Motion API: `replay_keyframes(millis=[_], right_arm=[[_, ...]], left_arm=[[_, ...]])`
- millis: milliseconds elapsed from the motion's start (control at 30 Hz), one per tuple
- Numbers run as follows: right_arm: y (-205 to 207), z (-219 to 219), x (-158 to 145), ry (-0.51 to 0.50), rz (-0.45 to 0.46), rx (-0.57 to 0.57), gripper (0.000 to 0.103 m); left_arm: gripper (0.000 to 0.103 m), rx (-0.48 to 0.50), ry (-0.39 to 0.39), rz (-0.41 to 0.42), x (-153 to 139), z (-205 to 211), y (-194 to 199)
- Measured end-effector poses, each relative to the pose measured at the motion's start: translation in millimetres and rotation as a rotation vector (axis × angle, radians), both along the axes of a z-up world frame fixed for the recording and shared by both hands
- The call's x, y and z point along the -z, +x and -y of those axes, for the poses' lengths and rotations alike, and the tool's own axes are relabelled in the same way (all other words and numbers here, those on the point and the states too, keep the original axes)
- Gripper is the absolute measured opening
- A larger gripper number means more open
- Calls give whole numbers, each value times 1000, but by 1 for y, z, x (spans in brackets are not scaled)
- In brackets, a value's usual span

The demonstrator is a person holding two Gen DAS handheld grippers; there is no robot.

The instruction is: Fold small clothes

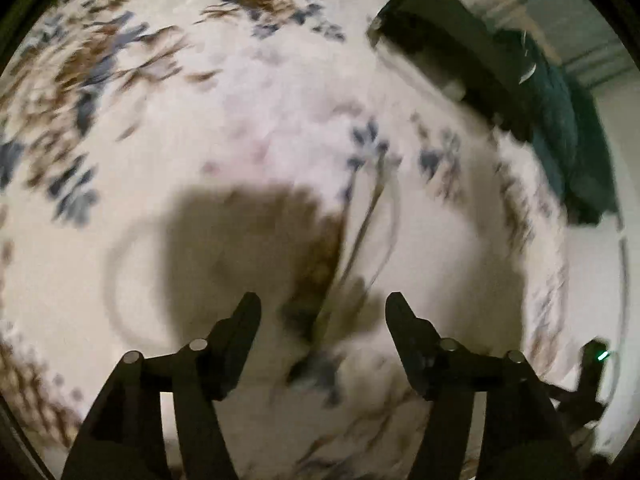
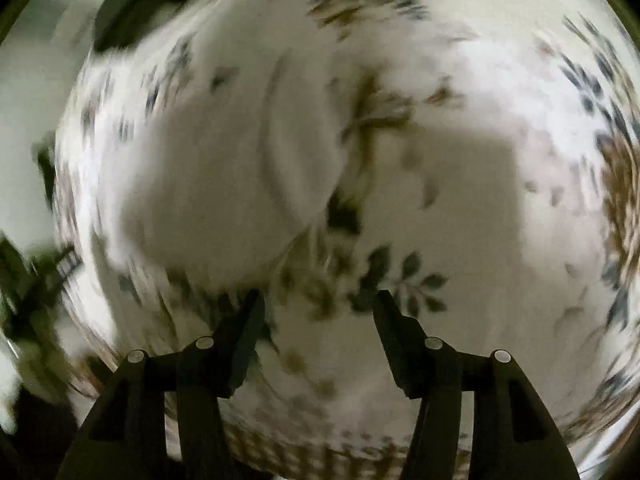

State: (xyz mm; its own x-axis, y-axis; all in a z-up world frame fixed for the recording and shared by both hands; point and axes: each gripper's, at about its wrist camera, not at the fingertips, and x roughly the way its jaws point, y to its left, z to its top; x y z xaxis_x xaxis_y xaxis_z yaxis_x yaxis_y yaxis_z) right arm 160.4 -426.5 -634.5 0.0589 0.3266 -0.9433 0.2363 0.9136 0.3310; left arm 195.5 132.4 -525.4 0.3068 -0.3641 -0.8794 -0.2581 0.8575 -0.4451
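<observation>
White cloth, plain against the flowered cover, is the likeliest small garment: a pale rounded mound in the right wrist view, lying on the floral bedspread, up and to the left of the right gripper. Motion blur smears its edges, so I cannot tell what kind of garment it is or how far it is folded. In the left wrist view no such piece can be picked out with any certainty; only the printed spread fills the frame ahead.

Both tongs stand wide apart with nothing between the fingers. The right gripper hovers just short of the mound, a leaf print showing in its gap. The left gripper is likewise spread and empty above the spread, its shadow thrown on the fabric beyond it.

Judging from this, the step in hand is a reach or a reposition between grasps, not a fold in progress. The next move probably calls for the right gripper to find the mound's near edge or a corner and pinch one layer only.

Farther from the garment, a dark blocky object and a teal cloth lie at the spread's far right edge in the left view.
</observation>
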Motion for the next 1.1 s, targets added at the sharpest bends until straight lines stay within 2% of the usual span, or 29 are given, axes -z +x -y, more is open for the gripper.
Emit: replay_keyframes(millis=[133, 233, 267, 300, 333, 367, 400, 433, 500, 633, 667, 733, 767, 833, 867, 900, 967, 1067, 1100], right_arm=[[25, 36, 4, 146, 69, 257, 59], [53, 45, 23, 231, 93, 366, 59], [63, 45, 32, 261, 86, 389, 59], [72, 43, 41, 281, 81, 409, 59], [79, 40, 48, 295, 83, 416, 55], [87, 34, 53, 288, 89, 407, 24], [95, 29, 51, 268, 88, 392, 12], [101, 22, 48, 233, 97, 374, 11], [109, 14, 39, 163, 126, 359, 10], [115, 24, 51, 122, 94, 406, 9], [119, 24, 52, 118, 92, 395, 9], [123, 19, 51, 137, 84, 353, 10], [124, 19, 48, 139, 77, 339, 17], [121, 24, 43, 182, 64, 325, 44], [117, 28, 41, 218, 62, 329, 67], [111, 34, 40, 252, 65, 343, 72], [100, 41, 42, 310, 57, 352, 73], [81, 46, 62, 396, -7, 342, 73], [73, 45, 72, 449, -37, 336, 73]], left_arm=[[63, 17, -42, -1, 19, 17, 52], [62, 67, -39, -12, 37, 36, 84], [59, 90, -23, -18, 43, 43, 93], [52, 101, -1, -12, 46, 46, 95], [27, 113, 13, 0, 47, 49, 99], [14, 122, 33, 4, 49, 51, 100], [13, 119, 45, 12, 48, 50, 100], [9, 112, 35, 26, 47, 47, 99], [6, 94, 14, 42, 45, 36, 96], [2, 45, 15, 22, 52, 12, 94], [2, 36, 8, 19, 53, 8, 95], [3, 17, -69, 29, 50, -5, 92], [4, 9, -91, 22, 48, -13, 89], [5, 3, -144, 12, 48, -23, 84], [12, -7, -174, 6, 50, -29, 79], [18, -18, -199, -8, 54, -34, 74], [58, -37, -288, -25, 64, -43, 61], [59, -56, -473, -35, 77, -39, 45], [59, -49, -500, -40, 80, -32, 44]])
